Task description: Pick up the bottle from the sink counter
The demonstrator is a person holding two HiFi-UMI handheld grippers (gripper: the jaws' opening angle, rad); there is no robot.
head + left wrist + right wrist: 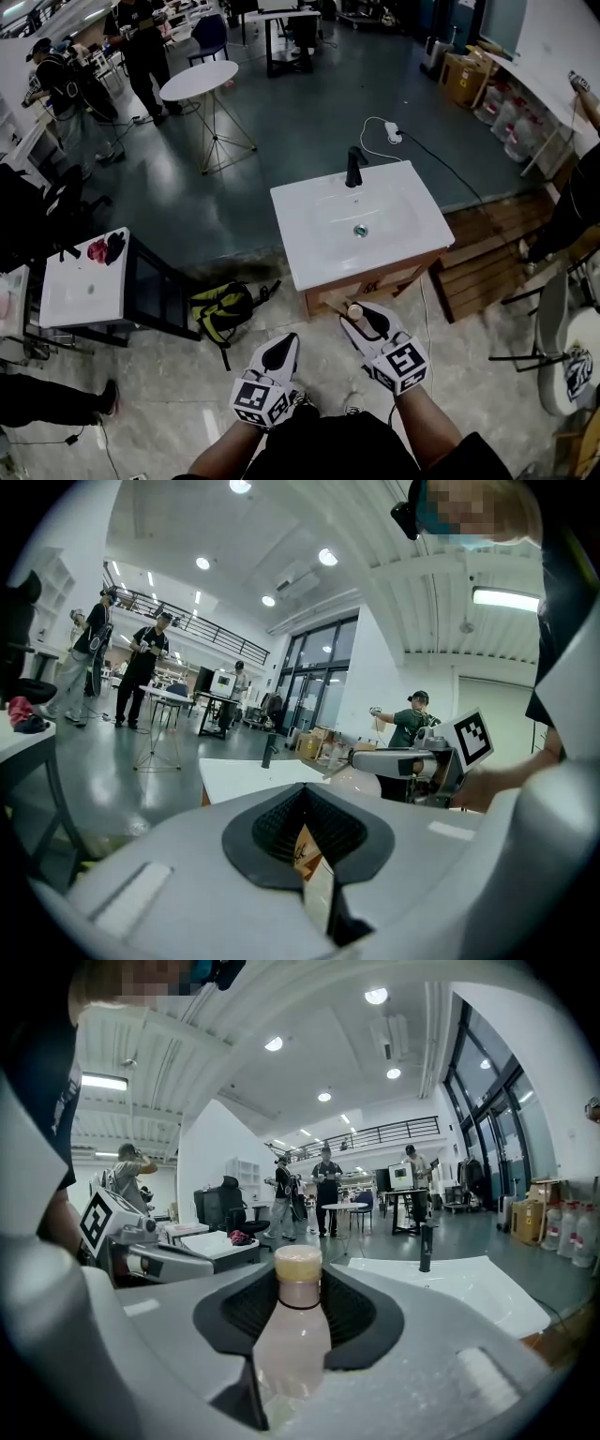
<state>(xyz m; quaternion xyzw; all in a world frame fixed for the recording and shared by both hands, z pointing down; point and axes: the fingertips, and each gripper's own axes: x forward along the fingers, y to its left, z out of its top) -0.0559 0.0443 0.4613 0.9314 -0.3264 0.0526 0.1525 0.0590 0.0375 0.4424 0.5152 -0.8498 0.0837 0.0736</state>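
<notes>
Right gripper (pixel 364 322): clamped on the bottle (pixel 291 1340), which sits between its fingers.
Bottle axis: along the fingers, tan cap (pixel 298 1264) at the fingertips, pointing at the sink counter (pixel 403 239) ahead.
Left gripper (pixel 281 349): fingers together, nothing between.
Views: the head view shows only the cap; the right gripper view shows the pale body too.
Writing: print on the cabinet front (pixel 370 284) is too small to read.

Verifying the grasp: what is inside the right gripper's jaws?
The right gripper clamps a pale, tan-capped bottle between its jaws. The bottle's base is hidden by the gripper's body.

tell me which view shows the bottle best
Right gripper view: the bottle fills the centre, held in the right gripper, cap and neck sharp. Head view shows only its cap, small; left gripper view doesn't clearly show it.
</notes>
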